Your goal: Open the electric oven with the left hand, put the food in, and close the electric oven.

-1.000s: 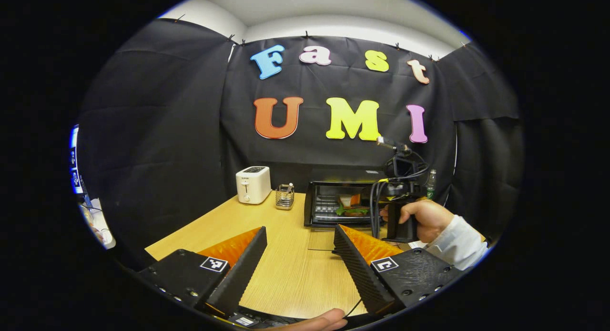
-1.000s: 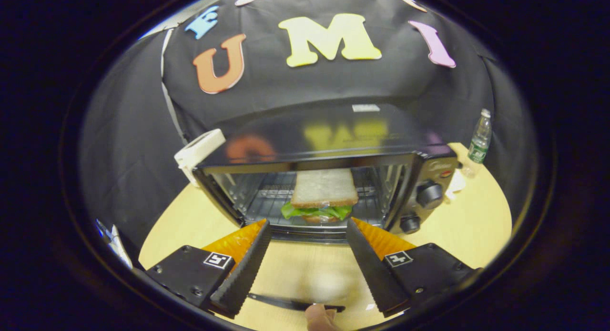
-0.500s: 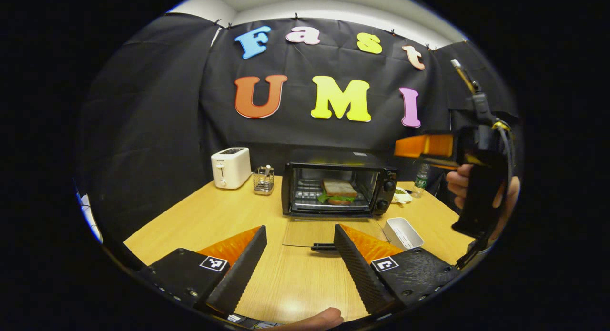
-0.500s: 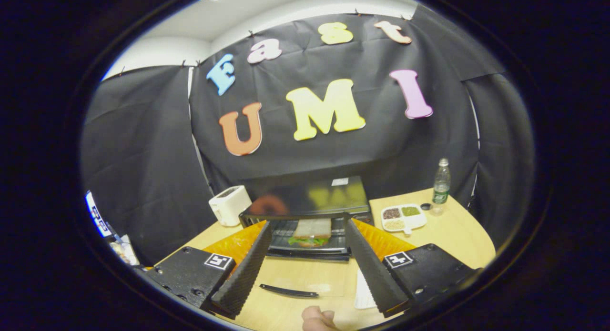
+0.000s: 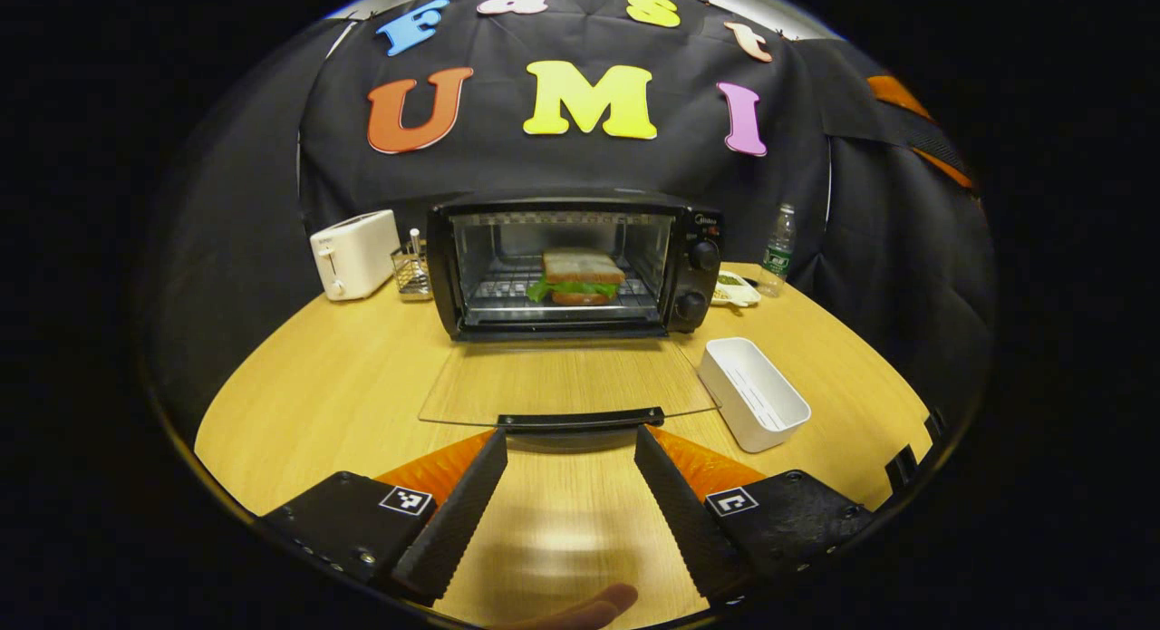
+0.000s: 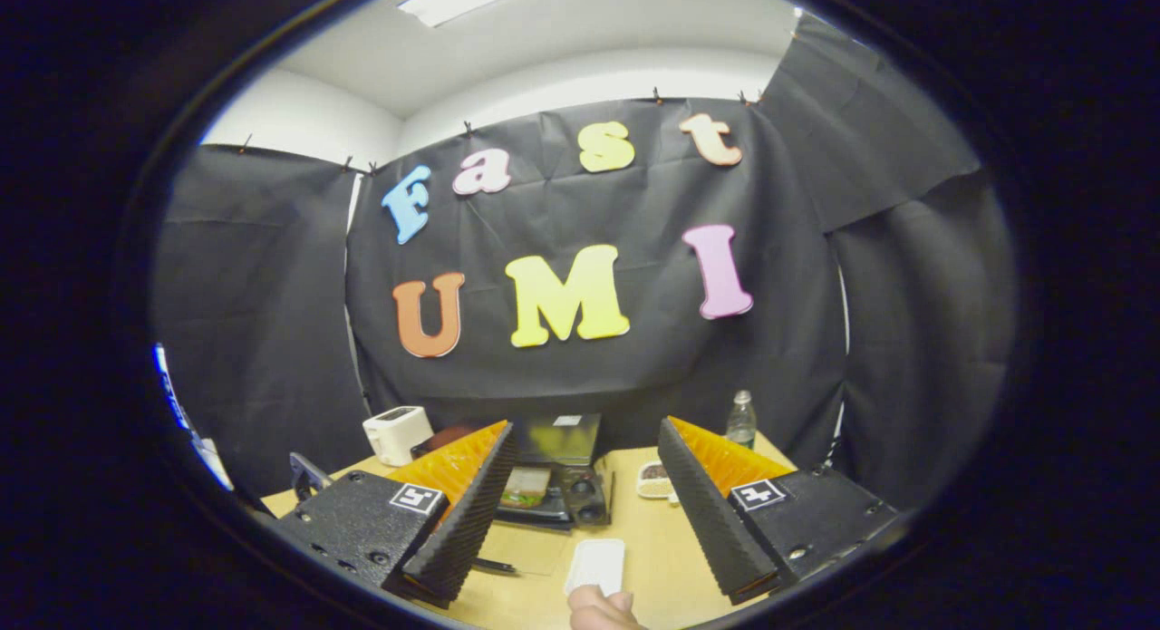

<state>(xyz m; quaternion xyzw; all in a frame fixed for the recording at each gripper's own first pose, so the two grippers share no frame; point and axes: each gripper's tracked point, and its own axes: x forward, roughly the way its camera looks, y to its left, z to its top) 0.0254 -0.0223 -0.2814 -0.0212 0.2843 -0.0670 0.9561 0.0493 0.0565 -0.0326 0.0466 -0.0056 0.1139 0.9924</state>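
The black electric oven (image 5: 571, 263) stands at the back of the wooden table with its glass door (image 5: 566, 390) lying open and flat. A sandwich (image 5: 580, 279) with lettuce rests on the rack inside. My left gripper (image 5: 571, 435) is open, low over the table, with its fingertips just in front of the door's black handle (image 5: 580, 421) and nothing between them. My right gripper (image 6: 587, 426) is open and empty, held high and back from the oven (image 6: 553, 485), where the sandwich (image 6: 526, 499) shows small between its fingers.
A white empty tray (image 5: 754, 394) sits right of the open door. A white toaster (image 5: 353, 253) and a wire holder (image 5: 412, 272) stand left of the oven. A bottle (image 5: 778, 249) and a small dish (image 5: 734, 290) are at its right.
My right gripper has pulled back and risen away from the oven, leaving the sandwich inside. My left gripper has moved forward and down to the open door's handle.
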